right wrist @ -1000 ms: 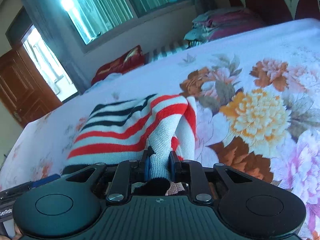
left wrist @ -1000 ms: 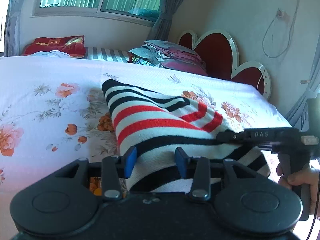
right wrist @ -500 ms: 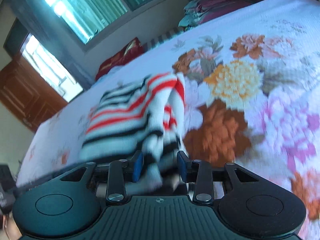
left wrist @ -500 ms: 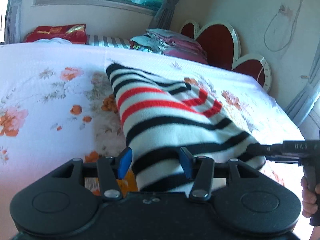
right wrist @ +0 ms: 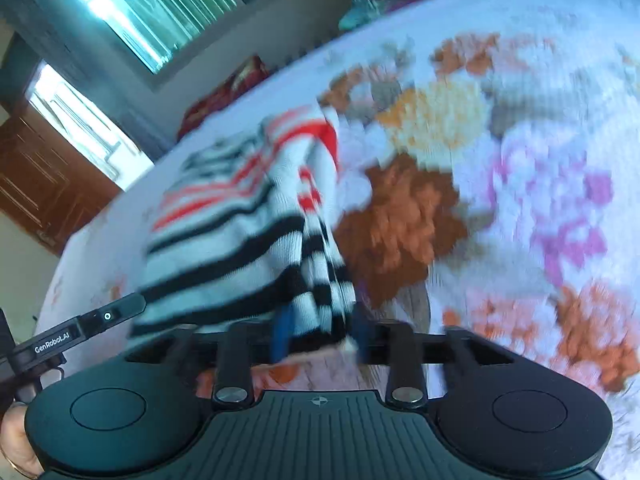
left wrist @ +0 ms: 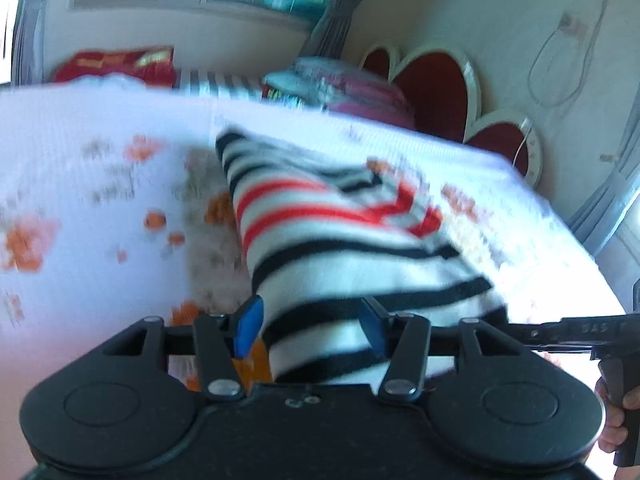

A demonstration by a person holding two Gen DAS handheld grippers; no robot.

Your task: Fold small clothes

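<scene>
Both views were smeared by motion blur, so the flowers on the bed [left wrist: 100, 240] showed only as blotches. The striped sweater [left wrist: 340, 248] lay folded on the bed, its near edge hidden behind the tool bodies. The left tongs [left wrist: 310, 328] and right tongs [right wrist: 320, 336] had just been opening, jaws apart around the sweater's edge, not clamping it.

"GenRobot.AI" is printed in white on the black body of the left gripper [right wrist: 316, 334], seen at 8 o'clock in the right wrist view. On the right gripper [left wrist: 310, 330], at 3 o'clock in the left wrist view, raised letters are seen that appear to read "DAS"; blur prevents certainty. No other legible text is found.
</scene>
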